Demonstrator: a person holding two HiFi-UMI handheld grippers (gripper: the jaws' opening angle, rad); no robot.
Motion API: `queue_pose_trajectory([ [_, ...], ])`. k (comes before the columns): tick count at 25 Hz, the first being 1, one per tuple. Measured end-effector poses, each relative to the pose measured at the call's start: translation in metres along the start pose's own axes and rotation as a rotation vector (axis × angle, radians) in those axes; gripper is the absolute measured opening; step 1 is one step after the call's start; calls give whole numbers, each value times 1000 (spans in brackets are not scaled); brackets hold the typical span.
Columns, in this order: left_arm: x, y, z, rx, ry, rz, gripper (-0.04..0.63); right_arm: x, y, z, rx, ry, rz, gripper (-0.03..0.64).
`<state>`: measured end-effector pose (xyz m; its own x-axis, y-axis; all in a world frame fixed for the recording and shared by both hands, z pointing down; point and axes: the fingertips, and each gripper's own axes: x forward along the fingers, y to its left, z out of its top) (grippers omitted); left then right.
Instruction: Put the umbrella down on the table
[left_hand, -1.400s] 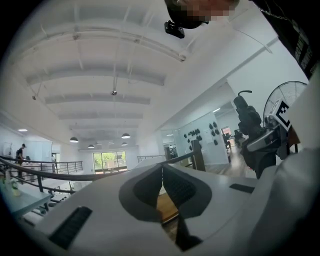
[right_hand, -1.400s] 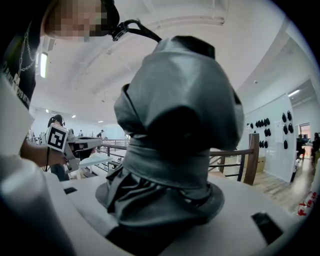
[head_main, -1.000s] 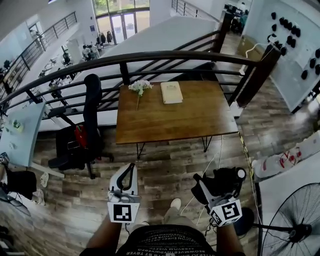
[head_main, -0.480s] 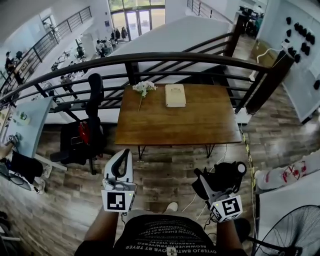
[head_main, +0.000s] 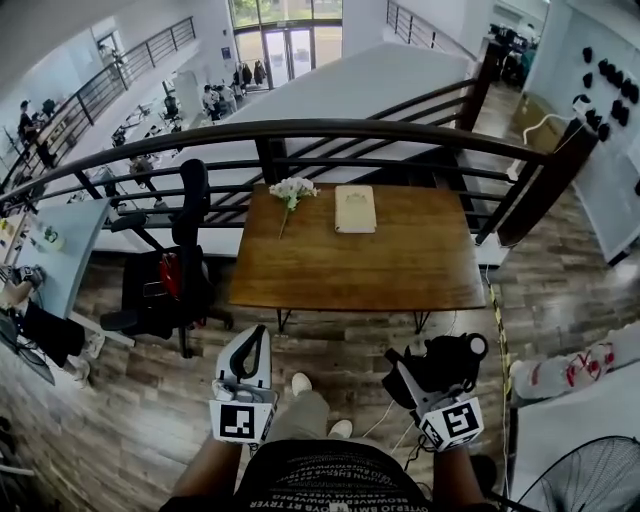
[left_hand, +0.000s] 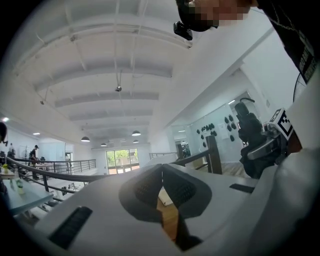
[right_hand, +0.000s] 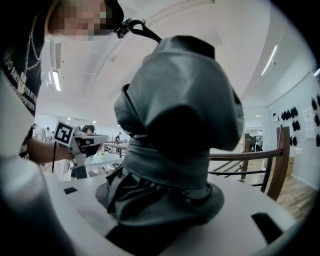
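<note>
Head view: holding the folded umbrella (head_main: 448, 358) in the right gripper (head_main: 412, 372) at 5 o'clock, over the wood floor (head_main: 340, 345), well apart from the tabletop (head_main: 350, 262) at 12. In right gripper view, clamped on the dark fabric bundle with both fingers (right_hand: 248, 202). Left gripper (head_main: 256, 335) at 7 o'clock, fingers (left_hand: 143, 190) tip to tip, carrying nothing. Not set down yet; reads as approach only. Left to do: reach the tabletop, lower onto the bare near half, clear of book (head_main: 355, 208) and flowers (head_main: 291, 190) at the far edge, release.
</note>
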<state>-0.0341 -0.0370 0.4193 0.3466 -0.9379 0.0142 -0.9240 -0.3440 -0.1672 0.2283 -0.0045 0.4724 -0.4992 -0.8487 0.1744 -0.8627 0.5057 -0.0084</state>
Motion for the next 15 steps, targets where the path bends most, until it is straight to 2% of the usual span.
queue_pose_trajectory([
  [15,109,48,0,33,-37,-47,29,101,-42,19,11,3,-40,261],
])
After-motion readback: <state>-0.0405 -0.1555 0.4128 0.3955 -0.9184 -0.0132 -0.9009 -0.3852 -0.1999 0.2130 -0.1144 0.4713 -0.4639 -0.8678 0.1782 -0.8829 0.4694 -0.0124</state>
